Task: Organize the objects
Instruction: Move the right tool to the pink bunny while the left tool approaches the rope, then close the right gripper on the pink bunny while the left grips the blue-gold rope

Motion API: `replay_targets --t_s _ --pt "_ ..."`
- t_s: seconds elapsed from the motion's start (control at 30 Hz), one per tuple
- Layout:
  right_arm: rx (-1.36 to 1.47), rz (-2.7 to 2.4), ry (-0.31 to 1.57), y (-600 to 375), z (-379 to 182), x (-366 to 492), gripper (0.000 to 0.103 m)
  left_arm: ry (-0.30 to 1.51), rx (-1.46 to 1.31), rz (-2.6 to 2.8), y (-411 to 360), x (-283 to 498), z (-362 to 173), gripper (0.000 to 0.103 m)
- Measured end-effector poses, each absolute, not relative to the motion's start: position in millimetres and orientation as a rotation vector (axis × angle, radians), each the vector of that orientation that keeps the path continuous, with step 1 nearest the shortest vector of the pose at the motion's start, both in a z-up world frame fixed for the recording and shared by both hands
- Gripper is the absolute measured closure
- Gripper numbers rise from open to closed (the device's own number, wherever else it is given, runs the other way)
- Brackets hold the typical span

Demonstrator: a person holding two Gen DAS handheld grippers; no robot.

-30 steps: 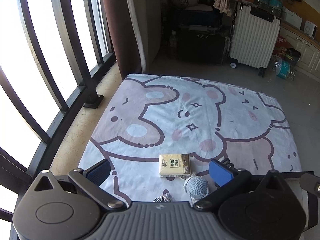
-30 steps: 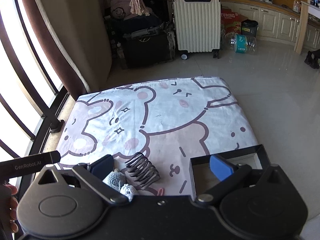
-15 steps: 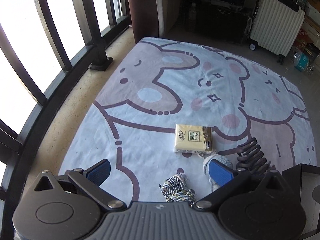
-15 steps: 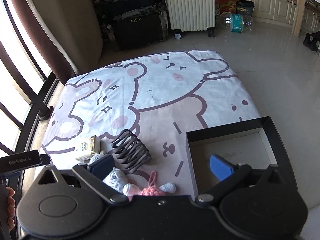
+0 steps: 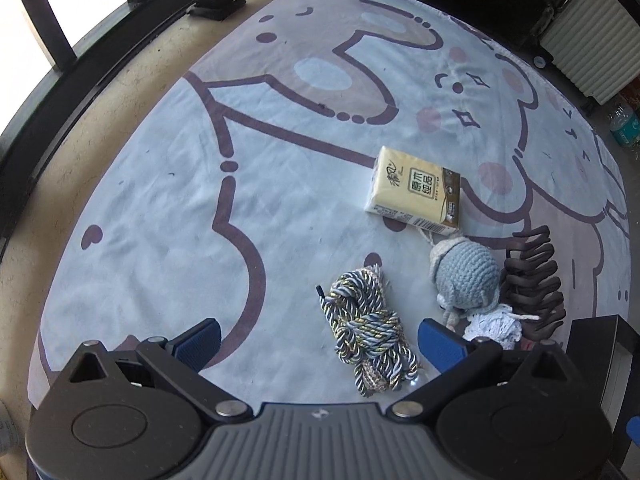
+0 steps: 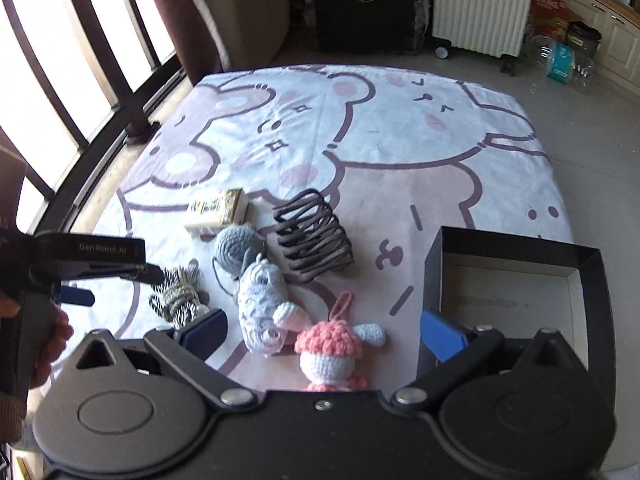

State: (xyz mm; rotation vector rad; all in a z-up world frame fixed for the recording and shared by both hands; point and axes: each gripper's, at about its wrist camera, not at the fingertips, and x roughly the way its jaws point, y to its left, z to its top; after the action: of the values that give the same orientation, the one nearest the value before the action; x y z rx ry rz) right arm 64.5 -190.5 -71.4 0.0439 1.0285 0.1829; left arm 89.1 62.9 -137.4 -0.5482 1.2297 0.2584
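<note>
On the cartoon mat lie a twisted rope bundle [image 5: 370,330], a yellow tissue pack [image 5: 414,190], a grey crochet toy [image 5: 466,276], a dark wire rack [image 5: 532,280], a pale grey knit toy [image 6: 260,304] and a pink-and-white crochet doll [image 6: 328,354]. My left gripper [image 5: 318,340] is open and empty, with the rope just inside its right finger. My right gripper [image 6: 324,334] is open and empty above the two knit toys. An open black box [image 6: 516,292] sits at the mat's right front. The rope [image 6: 176,294], pack [image 6: 218,210] and rack [image 6: 314,236] also show in the right wrist view.
A dark window railing [image 6: 100,92] runs along the left of the mat [image 6: 400,148]. A white suitcase [image 6: 482,4], dark luggage [image 6: 364,8] and bottles [image 6: 562,62] stand on the floor behind. The left gripper's body [image 6: 92,258] and the hand holding it show at left.
Both grippers have tilted down and come closer to the mat. More objects have come into view: the rope bundle on the left, the pink doll and the box interior on the right.
</note>
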Motion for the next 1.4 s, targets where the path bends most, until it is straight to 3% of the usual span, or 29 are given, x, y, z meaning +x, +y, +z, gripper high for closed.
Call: replay_targets --t_s 0.63,0.77,0.93,1.07,1.4 --pt "0.176 0.139 1.223 -197 -119 75 0.001 1.326 -0.677 0.306 51 99 -170 0.0" --pt "0.257 0.106 1.276 -201 -126 79 0.03 1.332 -0.705 0.288 50 101 -174 0.002" --pt "0.236 0.09 1.309 -197 -131 80 0.054 1.359 -0.717 0.274 50 103 -179 0.016" --pt "0.226 0.081 1.343 -194 -137 82 0.068 1.37 -0.75 0.268 52 103 -184 0.019" --pt "0.188 0.059 1.378 -188 -148 84 0.07 1.391 -0.692 0.24 40 112 -190 0.02"
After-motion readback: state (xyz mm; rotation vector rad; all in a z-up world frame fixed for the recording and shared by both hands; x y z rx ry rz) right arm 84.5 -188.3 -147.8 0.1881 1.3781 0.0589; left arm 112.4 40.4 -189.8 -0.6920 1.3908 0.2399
